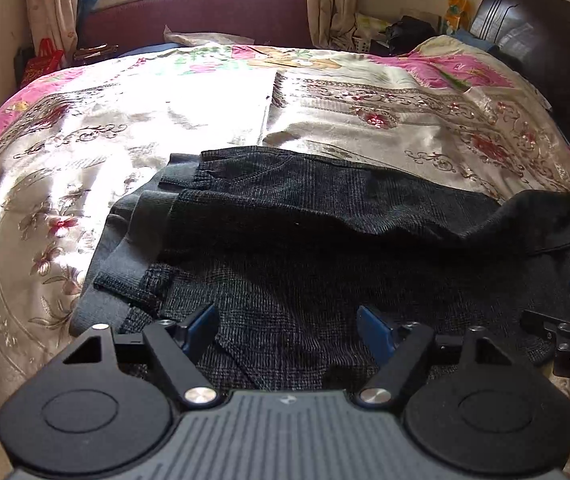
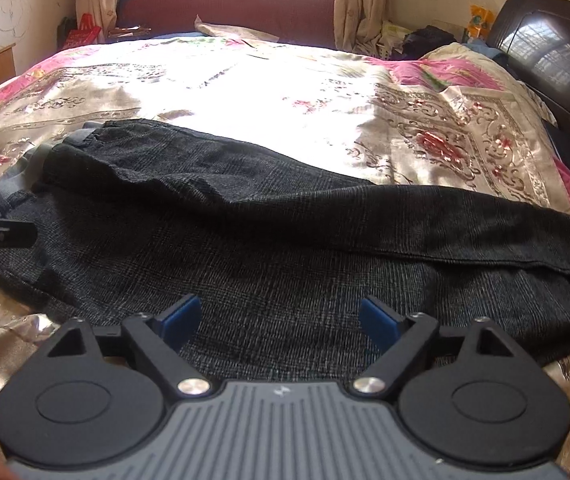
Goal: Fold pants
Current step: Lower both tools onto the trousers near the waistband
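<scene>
Pants (image 1: 285, 216), dark charcoal woven cloth with a fine lighter check, one pair. Location: near edge of a bed, lying across a shiny cream satin bedspread (image 1: 133, 120) patterned with pink flowers and scrollwork. Lie: folded lengthwise, one leg laid over the other, the upper leg forming a raised ridge that runs from the waist toward the right. Waist end, seen in the left wrist view, sits at the left: a grey ribbed elastic waistband (image 1: 133, 224) with a dark stitched edge, its layers slightly offset. Leg end, seen in the right wrist view, stretches to the right side of the bed, with a seamed hem edge visible along the upper leg. Surface: mostly flat, shallow wrinkles, partly in shadow.

Left gripper (image 1: 287, 326), black with blue pads: fingers spread, nothing between them, hovering over the cloth near the waist. Right gripper (image 2: 281, 318), same make: fingers likewise spread and empty, over the middle of the legs.

Surroundings: dark wooden headboard (image 2: 545, 52) at right, maroon upholstered bench (image 1: 197, 16) under a window.
</scene>
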Demonstrator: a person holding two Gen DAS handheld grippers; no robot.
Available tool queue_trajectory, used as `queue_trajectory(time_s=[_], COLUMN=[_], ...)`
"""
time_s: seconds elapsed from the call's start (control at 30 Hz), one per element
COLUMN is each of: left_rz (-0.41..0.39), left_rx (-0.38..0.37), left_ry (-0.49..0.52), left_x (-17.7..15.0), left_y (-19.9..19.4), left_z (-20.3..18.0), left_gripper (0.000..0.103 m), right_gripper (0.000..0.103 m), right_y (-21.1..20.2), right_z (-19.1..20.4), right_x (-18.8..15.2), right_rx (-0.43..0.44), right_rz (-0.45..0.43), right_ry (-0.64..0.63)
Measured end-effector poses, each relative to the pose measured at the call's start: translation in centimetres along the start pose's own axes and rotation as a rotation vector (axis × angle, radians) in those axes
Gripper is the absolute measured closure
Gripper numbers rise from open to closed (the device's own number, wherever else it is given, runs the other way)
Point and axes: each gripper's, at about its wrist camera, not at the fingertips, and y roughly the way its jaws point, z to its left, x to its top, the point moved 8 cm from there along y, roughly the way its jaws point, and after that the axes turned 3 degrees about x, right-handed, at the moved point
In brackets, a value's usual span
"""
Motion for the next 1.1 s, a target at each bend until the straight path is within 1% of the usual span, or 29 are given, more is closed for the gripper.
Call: queue_trajectory(time_s=[0.03,0.1,0.2,0.3,0.33,0.4,0.47,0.53,0.57,0.67,0.73,0.77,0.87,0.93,1.0,1.07,1.1], left_rz=[0.003,0.006,0.036,0.055,0.06,0.06,0.05,0.045,0.048,0.062,0.074,0.083,0.107,0.128,0.166,0.195,0.205], left_rx=[0.005,0.04,0.058,0.083,0.09,0.104,0.113,0.096,0.071,0.033,0.001,-0.011,-0.042,-0.077,-0.121,-0.134,-0.137], left_ry=[0.009,0.037,0.044,0.049,0.05,0.055,0.058,0.045,0.047,0.123,0.192,0.207,0.256,0.272,0.296,0.34,0.361], left_x=[0.6,2.0,3.5,5.1,5.7,6.9,8.0,9.3,10.0,11.4,12.6,13.0,14.4,15.3,15.6,15.5,15.3], left_y=[0.5,1.6,3.0,4.0,4.2,4.7,5.1,6.0,6.7,9.1,11.0,11.7,14.2,15.9,17.2,18.2,18.5], left_z=[0.3,1.3,2.9,4.4,4.7,5.2,5.5,5.8,5.9,5.6,5.6,5.8,6.3,6.5,6.3,6.1,6.1], left_gripper=[0.024,0.032,0.033,0.034,0.035,0.038,0.038,0.038,0.038,0.038,0.038,0.038,0.038,0.038,0.038,0.038,0.038], right_gripper=[0.017,0.02,0.021,0.021,0.021,0.021,0.021,0.021,0.021,0.021,0.021,0.021,0.021,0.021,0.021,0.021,0.021], right_y=[0.8,2.0,3.5,4.4,4.6,5.3,5.9,6.8,7.4,10.1,12.1,13.1,16.2,17.6,18.5,19.3,19.6], right_z=[0.0,0.1,0.2,0.3,0.2,-0.1,-0.3,-0.3,-0.3,-0.1,-0.1,-0.2,-0.3,-0.1,0.1,0.7,1.0], right_x=[0.6,1.9,4.0,6.1,6.6,7.8,8.8,10.1,10.7,12.6,13.7,14.2,15.4,15.9,16.4,16.3,16.1], right_rx=[0.004,0.014,0.018,0.04,0.043,0.054,0.077,0.098,0.106,0.117,0.117,0.129,0.169,0.199,0.239,0.297,0.31], right_rz=[0.009,0.015,0.026,0.014,0.012,0.021,0.024,0.026,0.028,0.04,0.05,0.057,0.087,0.116,0.131,0.18,0.198], right_ry=[-0.01,-0.037,-0.071,-0.095,-0.104,-0.117,-0.127,-0.146,-0.159,-0.23,-0.285,-0.307,-0.352,-0.37,-0.368,-0.369,-0.378])
